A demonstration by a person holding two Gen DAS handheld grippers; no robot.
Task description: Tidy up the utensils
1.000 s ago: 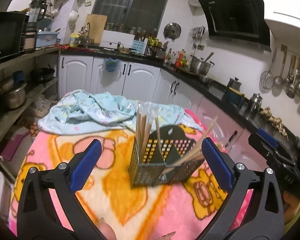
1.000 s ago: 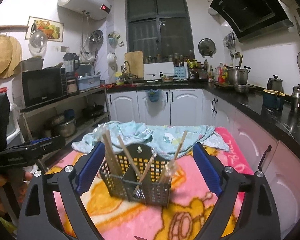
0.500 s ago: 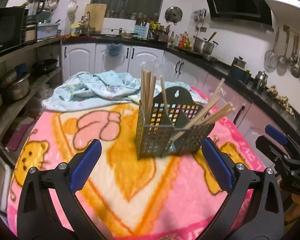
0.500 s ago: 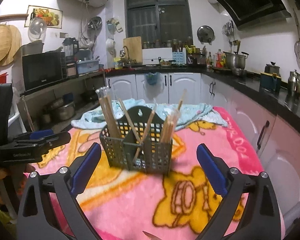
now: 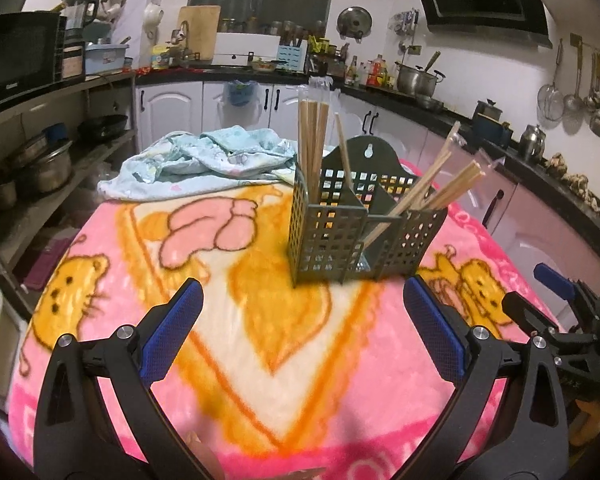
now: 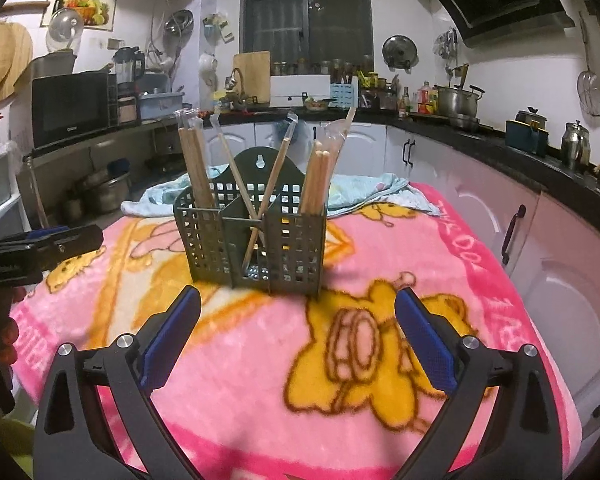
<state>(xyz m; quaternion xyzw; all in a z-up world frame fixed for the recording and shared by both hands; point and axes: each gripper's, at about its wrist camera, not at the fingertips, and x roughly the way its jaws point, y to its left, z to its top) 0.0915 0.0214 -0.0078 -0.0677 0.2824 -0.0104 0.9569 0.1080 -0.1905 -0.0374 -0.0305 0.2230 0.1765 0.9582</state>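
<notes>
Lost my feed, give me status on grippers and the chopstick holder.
Both grippers, left and right, open, empty. Chopstick holder upright on blanket, chopsticks inside. Nothing between.

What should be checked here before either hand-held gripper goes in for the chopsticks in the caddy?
1. Left hand-held gripper open and holding nothing: ok.
2. Right hand-held gripper open and holding nothing: ok.
3. Green caddy upright on the pink blanket: ok.
4. Chopsticks grouped tidily: not ok. One bundle stands near upright at one end, another bundle leans at the other end, and two crossed sticks sit in the middle compartment.
5. Plastic sleeves on the sticks' top ends snag-free: cannot tell.
6. Path between each gripper and the caddy free of objects: ok, only blanket lies between.
</notes>
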